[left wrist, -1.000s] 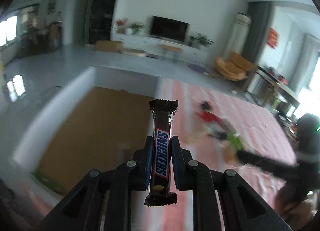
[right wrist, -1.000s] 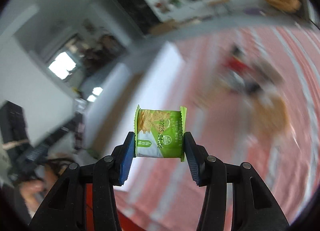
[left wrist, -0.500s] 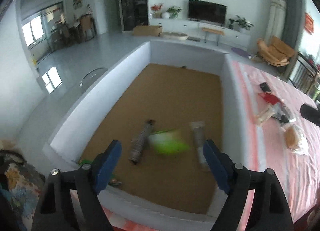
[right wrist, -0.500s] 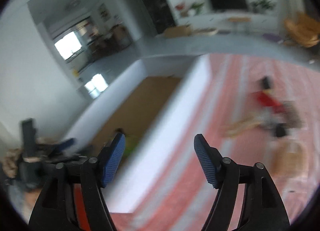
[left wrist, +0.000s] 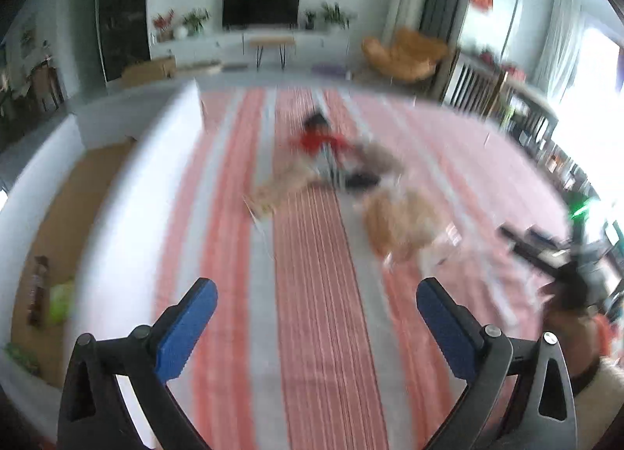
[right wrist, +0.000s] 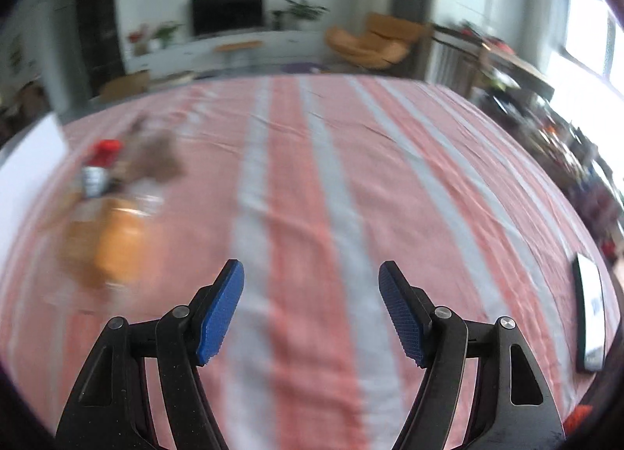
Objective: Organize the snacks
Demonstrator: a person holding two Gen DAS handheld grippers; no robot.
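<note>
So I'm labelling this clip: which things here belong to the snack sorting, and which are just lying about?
Part of the job:
- snack pile
- bread packet
- white box
- green packet and dark bar inside it
- left gripper, right gripper, both open

Just lying about:
- striped cloth
- phone
- TV

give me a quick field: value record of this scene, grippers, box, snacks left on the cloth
left hand-held gripper: open, empty, above the striped tablecloth
right hand-held gripper: open, empty, above the same cloth
box: white walls, brown floor, at the cloth's left edge
in the box: dark snack bar beside a green packet
snacks left on cloth: blurred pile with a red packet and an orange-brown packet
other: flat device with a screen at the right edge of the cloth
image quality: motion blur, labels unreadable
</note>
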